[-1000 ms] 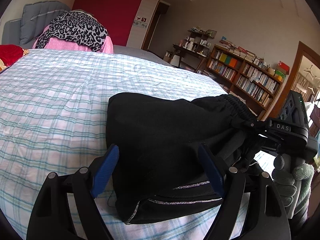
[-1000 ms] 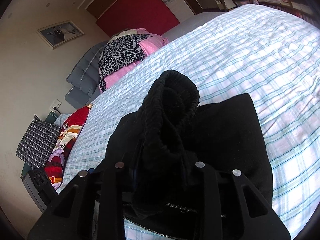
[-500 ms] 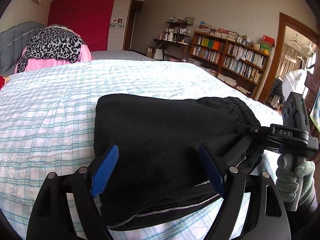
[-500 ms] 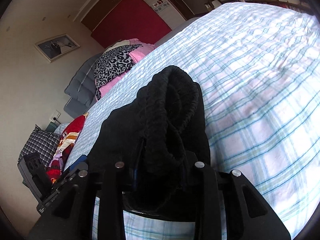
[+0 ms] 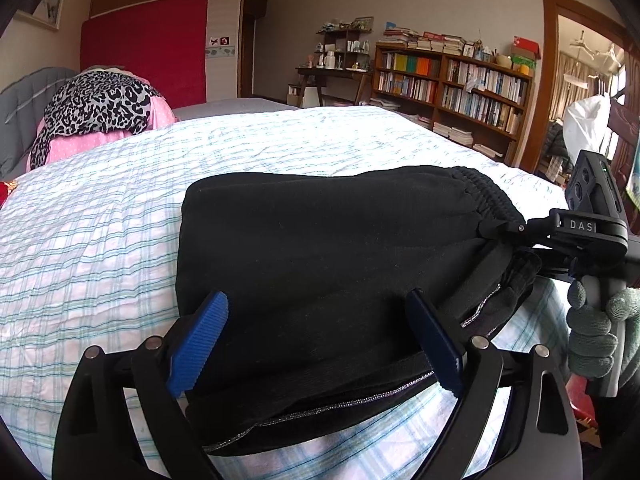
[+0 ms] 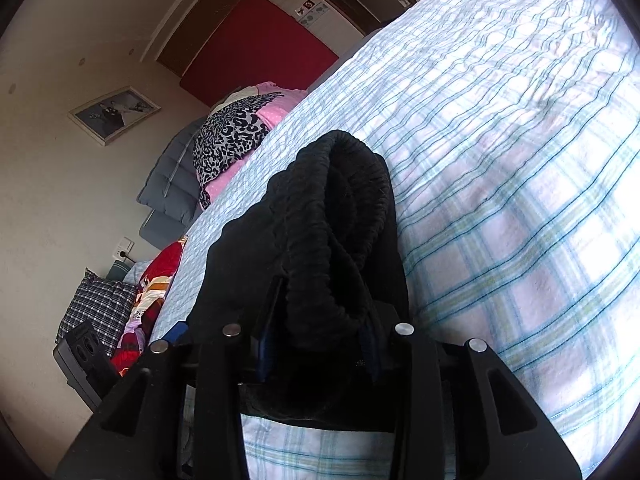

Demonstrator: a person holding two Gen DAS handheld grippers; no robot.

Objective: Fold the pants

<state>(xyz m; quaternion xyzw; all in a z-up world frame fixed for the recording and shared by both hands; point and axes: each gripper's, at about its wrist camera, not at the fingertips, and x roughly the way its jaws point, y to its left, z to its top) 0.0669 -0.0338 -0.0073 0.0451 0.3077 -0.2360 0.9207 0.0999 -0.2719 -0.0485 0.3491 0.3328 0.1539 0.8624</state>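
Dragged nearer the bed's [image 5: 280, 152] edge, folded black pants [image 5: 320, 248] stay clamped at the waistband by the right gripper [image 6: 320, 344], while the left gripper's [image 5: 316, 340] jaws gape open around them.

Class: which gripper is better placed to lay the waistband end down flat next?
Right. The right gripper is shut on the pants' waistband; the left gripper stands open, gripping nothing.

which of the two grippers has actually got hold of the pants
The right gripper: its jaws are shut on the black pants at the elastic waistband. The left gripper has its jaws spread wide, gripping nothing.
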